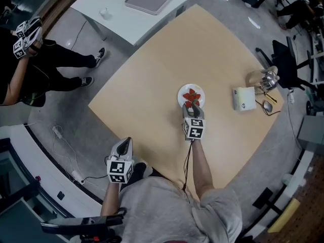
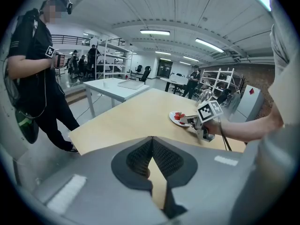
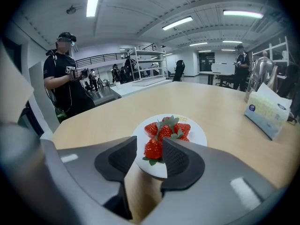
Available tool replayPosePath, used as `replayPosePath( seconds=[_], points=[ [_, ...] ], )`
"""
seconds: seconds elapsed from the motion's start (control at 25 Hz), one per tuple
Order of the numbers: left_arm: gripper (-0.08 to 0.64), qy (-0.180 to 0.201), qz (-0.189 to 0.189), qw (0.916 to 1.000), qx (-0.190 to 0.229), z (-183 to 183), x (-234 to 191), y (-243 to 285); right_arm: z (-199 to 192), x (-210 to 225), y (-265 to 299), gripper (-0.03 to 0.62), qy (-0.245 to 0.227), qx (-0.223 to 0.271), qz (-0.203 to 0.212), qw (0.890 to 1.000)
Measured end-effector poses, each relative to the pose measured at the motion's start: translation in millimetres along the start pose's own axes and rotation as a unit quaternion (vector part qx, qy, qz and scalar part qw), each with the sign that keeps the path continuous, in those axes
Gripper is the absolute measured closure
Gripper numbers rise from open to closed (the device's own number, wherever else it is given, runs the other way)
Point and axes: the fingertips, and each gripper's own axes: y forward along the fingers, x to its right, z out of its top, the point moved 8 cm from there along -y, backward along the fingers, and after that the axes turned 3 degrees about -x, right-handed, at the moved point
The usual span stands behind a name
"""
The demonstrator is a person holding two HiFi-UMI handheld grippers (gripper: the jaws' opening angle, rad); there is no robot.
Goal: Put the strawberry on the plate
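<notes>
Sitting on the plate (image 3: 198,133), the strawberry (image 3: 153,149) lies between the open jaws of the right gripper (image 3: 150,145). Pulling away crookedly could bump it onto the desk (image 3: 225,109). The left gripper (image 2: 151,143) has closed, empty jaws.

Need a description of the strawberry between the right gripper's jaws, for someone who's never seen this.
On the light wooden table, find the small white plate near its middle. The strawberry lies at the plate's near rim, between the open jaws of the right gripper, while the other strawberries huddle behind it.
</notes>
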Motion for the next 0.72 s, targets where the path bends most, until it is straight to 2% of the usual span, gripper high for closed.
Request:
replayPosePath(
  seconds=[0.4,0.72],
  points=[
    [0.540,0.012,-0.011,0.9998,0.014,0.7,2.3,-10.3,6.5,-2.0,-26.8,0.438,0.004,0.026,-0.017,1.000],
    [0.540,0.028,-0.030,0.9985,0.036,5.9,10.1,-15.8,10.5,-2.6,-66.8,0.506,0.002,0.064,-0.040,0.997]
  ],
)
